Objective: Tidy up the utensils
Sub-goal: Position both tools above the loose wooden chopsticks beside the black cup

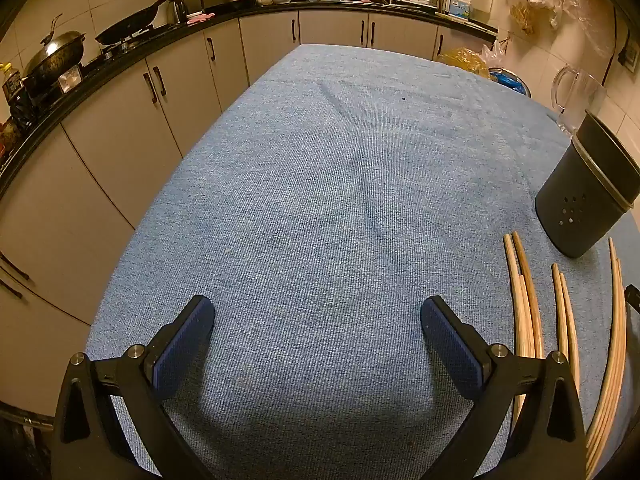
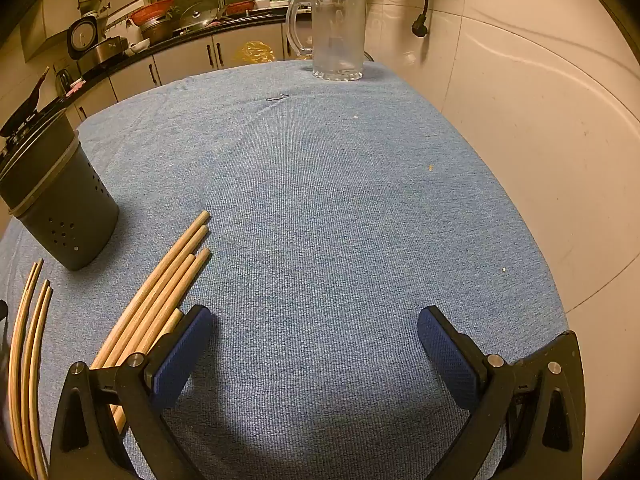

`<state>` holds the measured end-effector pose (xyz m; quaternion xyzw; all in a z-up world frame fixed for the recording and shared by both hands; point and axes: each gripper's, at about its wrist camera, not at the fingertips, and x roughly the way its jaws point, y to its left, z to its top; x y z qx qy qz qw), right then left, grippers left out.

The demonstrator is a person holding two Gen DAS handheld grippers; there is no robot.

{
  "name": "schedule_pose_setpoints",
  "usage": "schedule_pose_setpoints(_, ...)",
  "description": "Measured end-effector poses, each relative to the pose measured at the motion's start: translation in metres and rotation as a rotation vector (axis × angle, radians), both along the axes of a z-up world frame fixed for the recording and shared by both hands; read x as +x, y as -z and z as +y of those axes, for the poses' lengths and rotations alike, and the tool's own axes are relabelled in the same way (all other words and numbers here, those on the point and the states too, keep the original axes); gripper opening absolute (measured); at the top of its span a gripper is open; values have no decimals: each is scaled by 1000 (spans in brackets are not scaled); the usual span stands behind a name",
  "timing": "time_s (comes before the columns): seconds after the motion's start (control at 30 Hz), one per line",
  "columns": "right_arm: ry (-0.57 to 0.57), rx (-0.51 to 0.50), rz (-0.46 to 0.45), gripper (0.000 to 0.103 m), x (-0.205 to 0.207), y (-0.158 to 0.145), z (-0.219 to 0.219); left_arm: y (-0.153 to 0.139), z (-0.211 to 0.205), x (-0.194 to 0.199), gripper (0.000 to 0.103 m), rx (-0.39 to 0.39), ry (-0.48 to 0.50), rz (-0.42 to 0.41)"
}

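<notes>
Kitchen cabinets and a dark counter with pans and a sink curve round the back of the room, and a tiled wall runs along the right. Nearer the cameras, the worktop (image 2: 320,200) wears a blue ribbed cloth that carries everything for the job. At its far right corner stands a clear glass mug (image 2: 338,32). Toward the near edge, between the two grippers, sits a dark holder (image 2: 60,208) with drain holes low in its wall, upright and seemingly with nothing in it. Just beside it, on the cloth, lie the chopsticks (image 2: 160,296) in loose pairs, roughly parallel, their blunt ends pointing away from the near edge. The left gripper (image 1: 318,320) hovers over bare cloth with its fingers wide apart, holding nothing. The right gripper (image 2: 316,320) is likewise spread and free, its left finger (image 2: 180,356) lying over the nearest sticks.

The risks, as I judge them: round sticks may roll apart if nudged sideways, a pinch taken far from the middle may let a stick swing, and a tilted entry could knock the light holder over.
</notes>
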<state>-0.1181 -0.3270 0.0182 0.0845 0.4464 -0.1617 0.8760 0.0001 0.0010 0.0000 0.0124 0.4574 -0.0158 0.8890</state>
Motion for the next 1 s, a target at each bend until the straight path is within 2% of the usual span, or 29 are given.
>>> schedule_pose_setpoints(0.4,-1,8,13,103,1,0,0,-1,0,-9,103,20,-28,14)
schedule_pose_setpoints(0.47,-27,22,51,103,2,-2,0,-8,-1,-23,103,48,-50,1)
schedule_pose_setpoints(0.6,-20,54,150,102,-9,-11,8,-31,-7,-57,103,11,2,-28)
schedule_pose_setpoints(0.77,41,104,41,101,-72,-61,27,-76,-18,-97,103,-31,66,-70)
schedule_pose_setpoints(0.87,69,165,-22,101,-108,-89,41,-97,-31,-116,103,-47,147,-80)
schedule_pose_setpoints(1.0,80,175,-80,98,-132,-117,55,-116,-50,-130,103,-47,243,-116)
